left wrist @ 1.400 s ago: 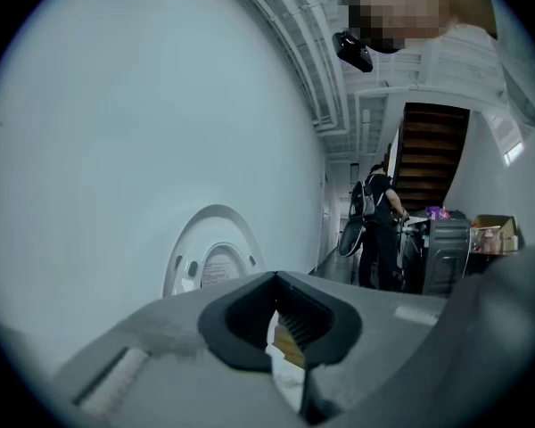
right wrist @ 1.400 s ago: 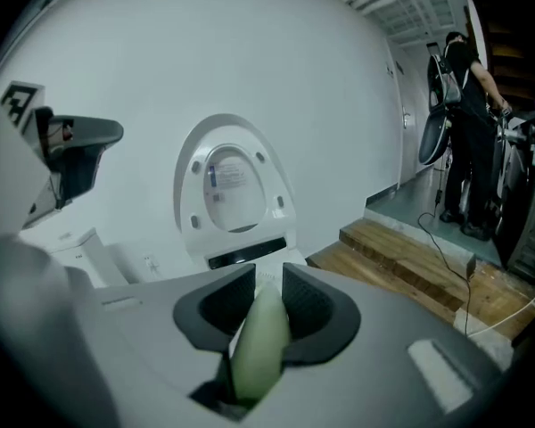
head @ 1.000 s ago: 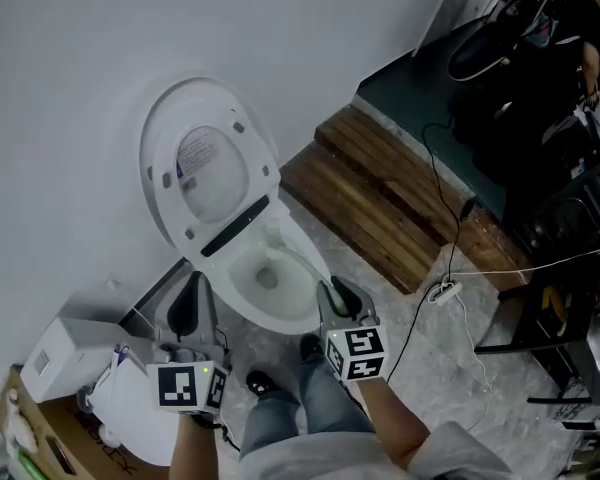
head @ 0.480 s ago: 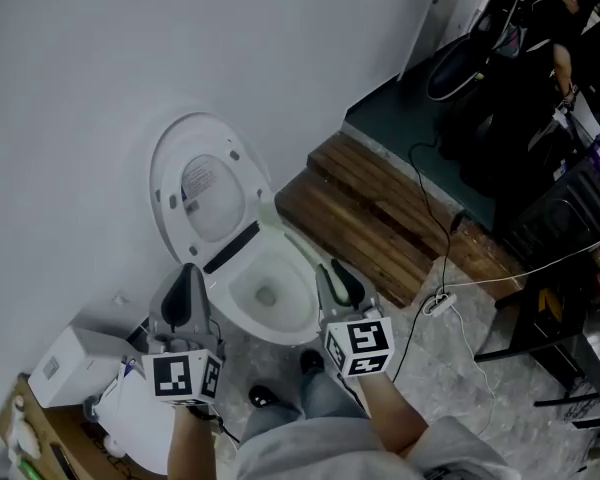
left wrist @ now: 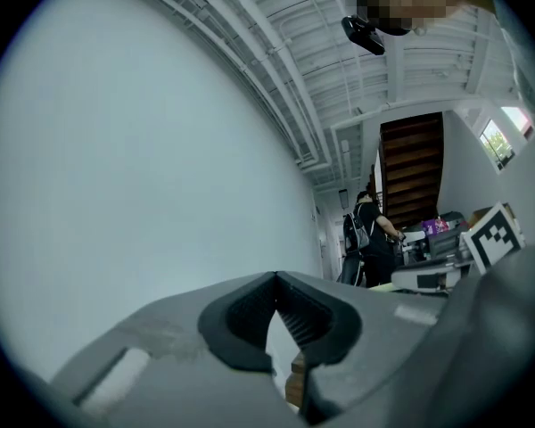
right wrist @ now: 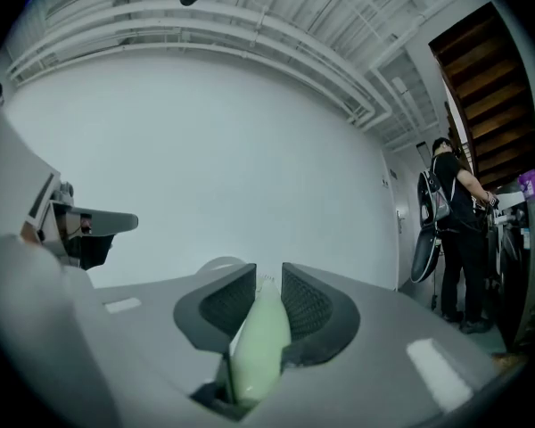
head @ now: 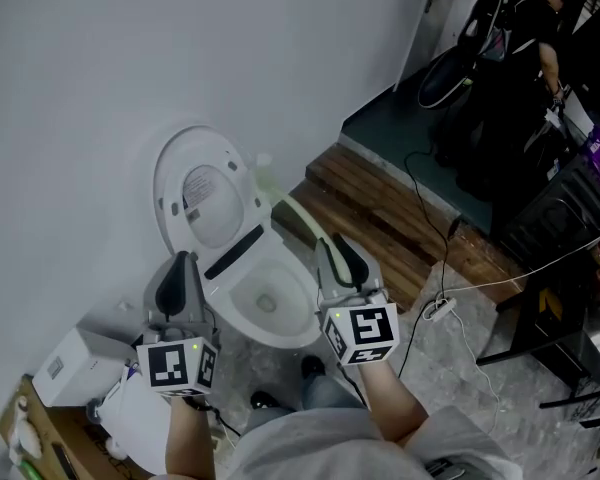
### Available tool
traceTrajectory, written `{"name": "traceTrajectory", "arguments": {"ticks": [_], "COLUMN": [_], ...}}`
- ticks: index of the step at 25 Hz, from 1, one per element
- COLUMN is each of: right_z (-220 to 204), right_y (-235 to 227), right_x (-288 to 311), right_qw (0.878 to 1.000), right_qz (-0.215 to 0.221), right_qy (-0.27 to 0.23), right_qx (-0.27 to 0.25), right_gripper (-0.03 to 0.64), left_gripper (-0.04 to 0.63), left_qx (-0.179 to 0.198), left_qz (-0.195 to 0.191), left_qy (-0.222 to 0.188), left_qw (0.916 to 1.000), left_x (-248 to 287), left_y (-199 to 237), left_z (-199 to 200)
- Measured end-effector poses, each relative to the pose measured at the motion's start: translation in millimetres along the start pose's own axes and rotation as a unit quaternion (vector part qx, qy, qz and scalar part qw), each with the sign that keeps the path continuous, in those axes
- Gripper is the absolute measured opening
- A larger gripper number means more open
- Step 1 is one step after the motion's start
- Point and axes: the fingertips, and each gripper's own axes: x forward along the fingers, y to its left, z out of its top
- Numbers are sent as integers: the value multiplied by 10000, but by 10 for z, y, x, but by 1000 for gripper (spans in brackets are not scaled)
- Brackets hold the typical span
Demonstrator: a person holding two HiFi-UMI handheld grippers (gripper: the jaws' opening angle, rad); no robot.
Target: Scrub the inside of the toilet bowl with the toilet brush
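Nearest, the left gripper [head: 183, 268] sits left of the toilet bowl [head: 292, 322], jaws together on nothing. The right gripper [head: 332, 248], at the bowl's right edge, is clamped on the pale green toilet brush [head: 292, 215], which slants away over the bowl's far right rim, its end near the raised lid [head: 205, 193]. Farther right lies a wooden step [head: 380, 218]

Seen from the head camera, the person wears a pale grey top [head: 310, 450], blue jeans [head: 325, 392] and dark shoes [head: 267, 402]. The left gripper [head: 180, 265] and right gripper [head: 332, 251] are moulded in grey plastic. Each carries a white cube [head: 180, 366] printed with black square markers, with a small green light [head: 194, 349] at its edge. Black ribbed pads [left wrist: 241, 315] line the rounded grey jaws.
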Motion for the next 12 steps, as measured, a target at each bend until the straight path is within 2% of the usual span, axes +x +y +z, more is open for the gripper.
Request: {"name": "traceTrajectory", "arguments": {"ticks": [12], "right_z": [632], "right_y": [-126], "right_x": [-66], "right_qw": [9966], "right_qz": [-21], "right_qy": [-805], "right_qx": [-148], "right_gripper": [87], "left_gripper": [5], "left_qx": [202], "left_qz": [158], "left_qy": [-312], "left_qw": [9992], "left_x": [21], "left_y": [-37], "left_z": [366]}}
